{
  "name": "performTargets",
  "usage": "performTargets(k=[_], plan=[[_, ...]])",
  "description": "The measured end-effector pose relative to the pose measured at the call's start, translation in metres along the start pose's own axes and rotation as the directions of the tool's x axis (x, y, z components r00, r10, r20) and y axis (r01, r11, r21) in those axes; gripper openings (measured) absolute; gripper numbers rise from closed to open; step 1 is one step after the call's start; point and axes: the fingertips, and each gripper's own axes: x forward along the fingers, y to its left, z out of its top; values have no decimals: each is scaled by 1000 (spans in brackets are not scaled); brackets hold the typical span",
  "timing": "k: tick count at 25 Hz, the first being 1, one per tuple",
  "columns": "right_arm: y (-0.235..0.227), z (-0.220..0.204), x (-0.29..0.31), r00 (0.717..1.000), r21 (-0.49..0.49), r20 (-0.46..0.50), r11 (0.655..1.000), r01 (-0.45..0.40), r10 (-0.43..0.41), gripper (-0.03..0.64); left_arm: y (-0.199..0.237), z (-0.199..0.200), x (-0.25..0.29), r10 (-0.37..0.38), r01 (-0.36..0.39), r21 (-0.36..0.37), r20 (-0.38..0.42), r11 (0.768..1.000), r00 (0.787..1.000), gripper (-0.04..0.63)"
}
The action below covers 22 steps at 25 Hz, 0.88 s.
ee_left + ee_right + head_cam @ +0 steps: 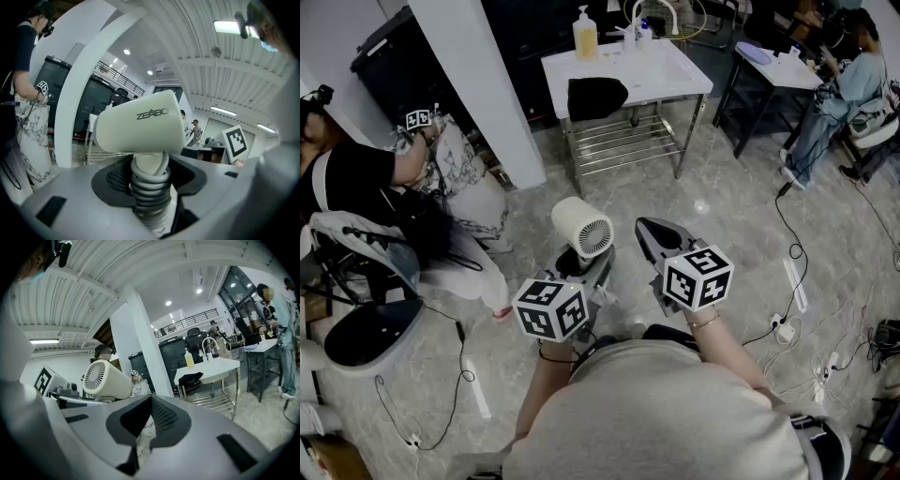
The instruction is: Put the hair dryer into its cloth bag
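Observation:
A cream hair dryer point(581, 227) stands upright in my left gripper point(581, 267), which is shut on its handle. In the left gripper view the barrel point(140, 124) sits above the jaws, and the handle, wrapped in its grey cord point(149, 183), fills the gap between them. My right gripper point(661, 234) is held just right of the dryer, shut with nothing in it. The right gripper view shows its pads point(164, 416) meeting, with the dryer point(105, 379) to their left. A black cloth bag point(597, 97) lies on the white table point(675, 70) ahead.
A white pillar point(478, 84) rises left of the table. A person point(356, 178) stands at the left with a patterned bag point(464, 183). Another person point(839, 94) sits at a desk at the far right. Cables point(787, 319) trail across the tiled floor. A soap bottle point(585, 36) stands on the table.

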Motion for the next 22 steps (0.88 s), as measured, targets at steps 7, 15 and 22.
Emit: performTargets(k=[7, 15, 22], plan=[[-21, -10, -4, 999, 33, -6, 999, 36, -36, -2, 5, -13, 6, 27, -26, 23, -56, 999, 998, 219], [-22, -3, -11, 1000, 41, 20, 999, -7, 6, -2, 0, -11, 19, 36, -34, 26, -65, 999, 997, 219], [-39, 12, -13, 998, 34, 45, 998, -48, 46, -2, -7, -11, 40, 43, -41, 26, -61, 999, 997, 219]])
